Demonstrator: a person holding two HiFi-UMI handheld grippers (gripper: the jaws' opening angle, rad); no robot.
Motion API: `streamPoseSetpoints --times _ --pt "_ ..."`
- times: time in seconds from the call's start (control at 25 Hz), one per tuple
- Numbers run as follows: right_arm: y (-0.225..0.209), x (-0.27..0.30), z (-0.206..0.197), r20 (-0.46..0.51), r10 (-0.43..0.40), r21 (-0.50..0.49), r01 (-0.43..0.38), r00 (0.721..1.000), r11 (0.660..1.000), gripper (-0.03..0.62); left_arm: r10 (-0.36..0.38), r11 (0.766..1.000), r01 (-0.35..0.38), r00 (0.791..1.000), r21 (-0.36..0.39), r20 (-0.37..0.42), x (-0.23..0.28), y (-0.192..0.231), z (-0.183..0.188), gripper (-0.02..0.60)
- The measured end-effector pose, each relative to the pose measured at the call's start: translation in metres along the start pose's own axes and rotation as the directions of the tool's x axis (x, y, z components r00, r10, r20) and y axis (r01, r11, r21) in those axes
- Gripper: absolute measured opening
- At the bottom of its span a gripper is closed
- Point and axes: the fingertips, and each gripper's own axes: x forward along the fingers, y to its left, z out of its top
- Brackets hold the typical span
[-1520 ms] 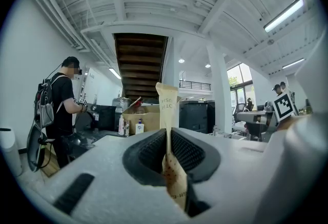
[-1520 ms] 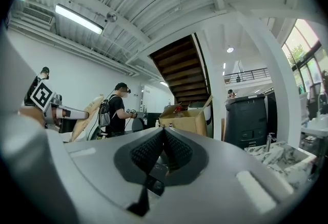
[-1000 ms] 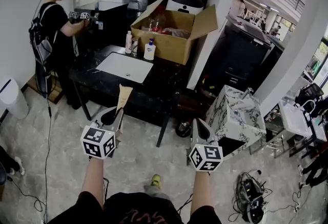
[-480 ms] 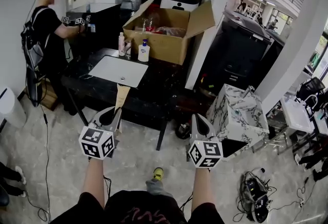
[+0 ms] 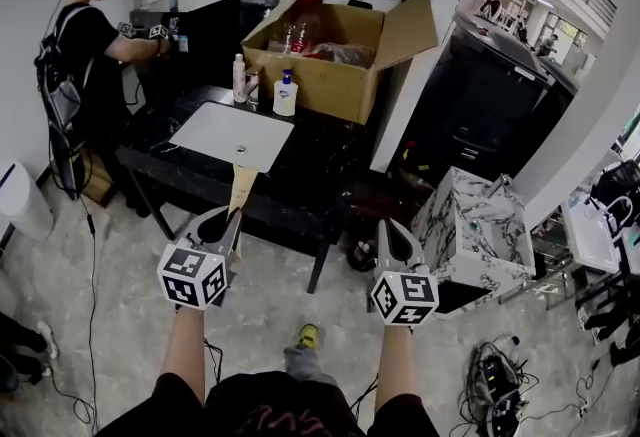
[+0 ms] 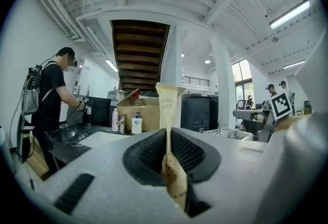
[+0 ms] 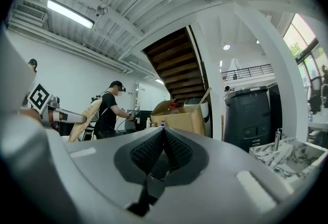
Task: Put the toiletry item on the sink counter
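The left claw (image 5: 226, 221) is narrow, its jaws pressed onto a flat tan paper packet (image 5: 240, 189). In the left gripper view the packet (image 6: 168, 106) stands upright between the ribbed pads of the claw (image 6: 169, 133), its top end sticking out past the tips and its lower end down in the slot. Part of some print shows near the top, too broken to read whole. The packet is in the air, short of the bench (image 5: 306, 162) and not touching it.

The right claw (image 5: 389, 228) is held level beside the left one, the two apart. In the right gripper view its jaws (image 7: 163, 135) meet at the tips with nothing between them.

The bench is dark, with a white basin (image 5: 233, 136) set in it. At its far edge a pump bottle (image 5: 286, 95) stands just beside an open cardboard box (image 5: 340, 60). A second, slimmer bottle (image 5: 239, 79) stands left of the pump bottle. A person (image 5: 84, 50) in a black shirt stands at the bench's left end, hands at a dark cabinet. A marble block (image 5: 468, 230) sits on the floor to the right, well apart from the bench
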Motion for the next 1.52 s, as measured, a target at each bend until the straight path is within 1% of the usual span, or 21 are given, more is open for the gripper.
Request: streamPoseSetpoints --times 0.24,0.48,0.68,0.92,1.16,1.36,1.52 --pt "-0.015 0.044 -0.013 -0.021 0.015 0.012 -0.014 1.000 1.000 0.003 0.009 1.000 -0.009 1.000 -0.006 -0.030 0.041 0.019 -0.006 0.033" --pt "-0.047 0.094 -0.020 -0.039 0.022 0.018 -0.021 0.999 1.000 0.003 0.015 1.000 -0.016 0.998 -0.005 -0.059 0.096 0.032 -0.009 0.034" --pt "-0.079 0.143 -0.020 -0.052 0.045 0.025 -0.044 0.998 0.999 0.003 0.033 0.999 -0.034 0.997 -0.002 -0.075 0.147 0.040 -0.001 0.034" --pt "-0.113 0.201 -0.013 -0.042 0.088 0.040 -0.087 0.995 0.995 0.003 0.068 0.998 -0.068 0.995 -0.005 -0.078 0.199 0.046 0.011 0.034" --pt "-0.129 0.234 -0.005 -0.036 0.135 0.047 -0.133 0.990 0.990 0.003 0.105 0.994 -0.105 0.990 0.006 -0.089 0.223 0.046 0.020 0.034" --pt "-0.139 0.244 -0.006 -0.036 0.140 0.062 -0.138 0.989 0.989 0.003 0.123 0.992 -0.124 0.989 0.000 -0.083 0.234 0.050 0.025 0.034" --pt "-0.145 0.251 -0.010 -0.045 0.140 0.064 -0.137 0.989 0.989 0.003 0.115 0.993 -0.115 0.990 -0.003 -0.087 0.246 0.048 0.025 0.034"
